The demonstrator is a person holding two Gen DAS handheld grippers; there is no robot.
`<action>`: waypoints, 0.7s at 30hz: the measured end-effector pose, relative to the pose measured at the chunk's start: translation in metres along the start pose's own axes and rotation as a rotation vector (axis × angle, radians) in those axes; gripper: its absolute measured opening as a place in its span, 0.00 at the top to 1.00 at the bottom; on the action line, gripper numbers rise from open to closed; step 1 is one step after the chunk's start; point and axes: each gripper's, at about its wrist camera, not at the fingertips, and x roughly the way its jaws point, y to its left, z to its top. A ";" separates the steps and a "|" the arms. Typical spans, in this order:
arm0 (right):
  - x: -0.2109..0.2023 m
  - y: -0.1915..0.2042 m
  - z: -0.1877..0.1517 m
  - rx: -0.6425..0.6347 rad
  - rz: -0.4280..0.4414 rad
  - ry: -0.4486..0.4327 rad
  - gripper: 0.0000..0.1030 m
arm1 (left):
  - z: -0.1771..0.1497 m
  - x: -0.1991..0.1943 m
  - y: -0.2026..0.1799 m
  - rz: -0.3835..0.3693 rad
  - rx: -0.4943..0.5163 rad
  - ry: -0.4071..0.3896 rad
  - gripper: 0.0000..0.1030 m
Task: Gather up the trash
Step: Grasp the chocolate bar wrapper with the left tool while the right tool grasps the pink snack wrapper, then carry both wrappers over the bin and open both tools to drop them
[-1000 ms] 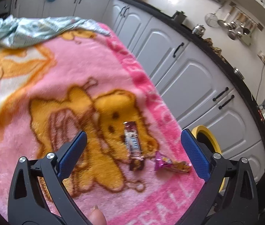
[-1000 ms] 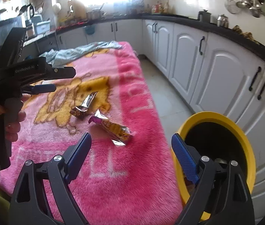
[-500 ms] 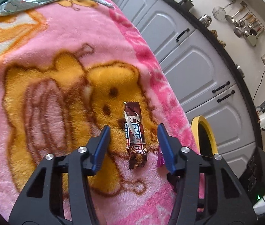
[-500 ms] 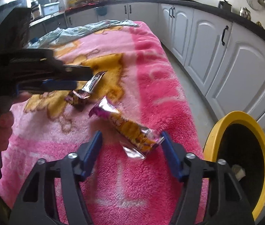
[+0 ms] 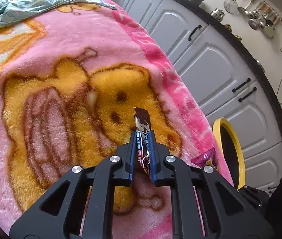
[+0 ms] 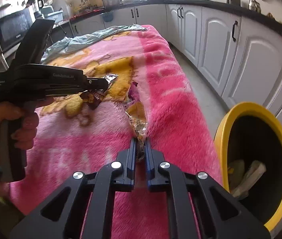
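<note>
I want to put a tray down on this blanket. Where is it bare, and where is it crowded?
Bare: the blanket between the crumpled blue cloth and the brown wrapper, and the pink strip along the edge facing the cabinets. Crowded: the near end by the yellow bin, where both tongs grip wrappers, the right on the purple wrapper.
</note>
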 end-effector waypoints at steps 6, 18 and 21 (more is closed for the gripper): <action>-0.025 -0.004 -0.004 0.036 0.015 -0.044 0.92 | -0.008 -0.010 -0.020 -0.026 0.056 -0.010 0.94; -0.094 -0.033 -0.006 0.089 -0.064 -0.168 0.92 | -0.013 -0.041 -0.076 -0.090 0.182 -0.069 0.94; -0.107 -0.046 -0.009 0.112 -0.095 -0.188 0.92 | -0.014 -0.044 -0.091 -0.107 0.207 -0.075 0.94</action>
